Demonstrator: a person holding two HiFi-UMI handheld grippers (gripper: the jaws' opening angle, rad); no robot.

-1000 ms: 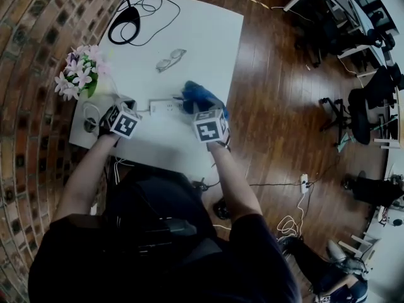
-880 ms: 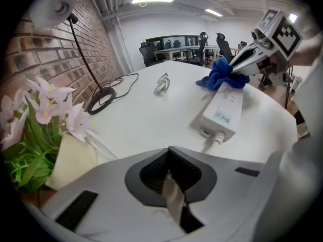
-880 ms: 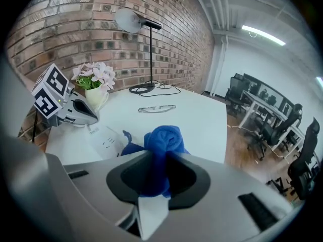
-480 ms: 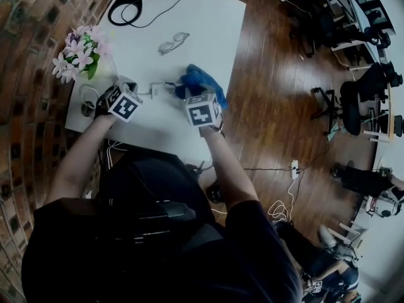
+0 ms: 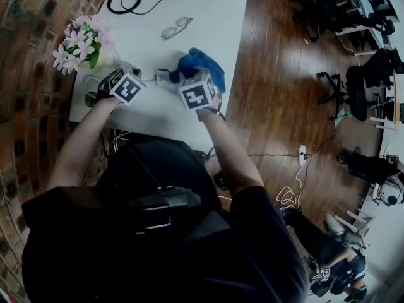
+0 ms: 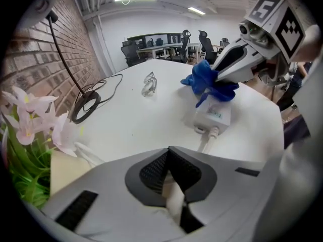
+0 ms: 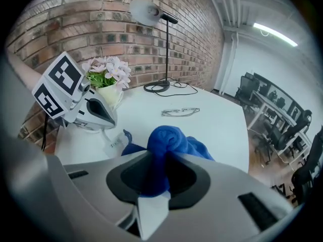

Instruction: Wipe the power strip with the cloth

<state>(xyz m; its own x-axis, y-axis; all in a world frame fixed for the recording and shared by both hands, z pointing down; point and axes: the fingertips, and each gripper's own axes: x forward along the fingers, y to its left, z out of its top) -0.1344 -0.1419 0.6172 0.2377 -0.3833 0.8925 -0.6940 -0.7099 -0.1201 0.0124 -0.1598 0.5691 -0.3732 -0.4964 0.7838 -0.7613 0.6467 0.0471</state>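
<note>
Though set on a broad white table (image 5: pixel 202 24), takes up little of it. Clamps a bunched blue cloth (image 7: pixel 169 140) in the right gripper (image 7: pixel 160 161), jaws narrowly apart, atop the strip (image 6: pixel 214 116). Pinches that strip's cord (image 6: pixel 206 141) in the left gripper (image 6: pixel 169 156), jaws almost together.

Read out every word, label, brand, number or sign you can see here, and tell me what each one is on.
No text here can be read.
Label on the power strip: there is print, but it is too small and blurred to read.
Marker cubes: black-and-white square patterns only, no letters or digits.
</note>
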